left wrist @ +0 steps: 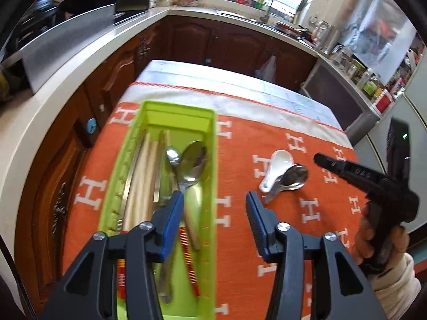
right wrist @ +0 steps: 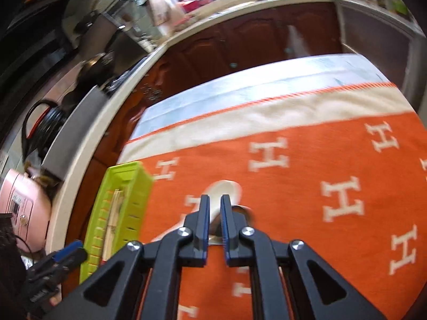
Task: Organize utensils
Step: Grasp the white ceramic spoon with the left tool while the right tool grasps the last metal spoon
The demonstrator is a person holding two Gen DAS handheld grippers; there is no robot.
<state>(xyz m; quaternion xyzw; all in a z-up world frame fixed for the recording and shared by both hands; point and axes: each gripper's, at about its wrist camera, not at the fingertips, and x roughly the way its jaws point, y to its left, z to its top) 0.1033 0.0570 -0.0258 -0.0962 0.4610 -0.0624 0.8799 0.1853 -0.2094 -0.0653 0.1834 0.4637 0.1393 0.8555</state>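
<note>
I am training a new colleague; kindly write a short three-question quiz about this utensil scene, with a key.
1. True or false: the left gripper holds a spoon.
2. Which two utensils lie on the orange cloth outside the green tray?
3. The metal spoon outside the tray lies: A) apart from the white ceramic spoon; B) touching it; C) under the tray.

Key:
1. False; its jaws are open and hold nothing.
2. The white ceramic spoon and the metal spoon.
3. B.
</note>
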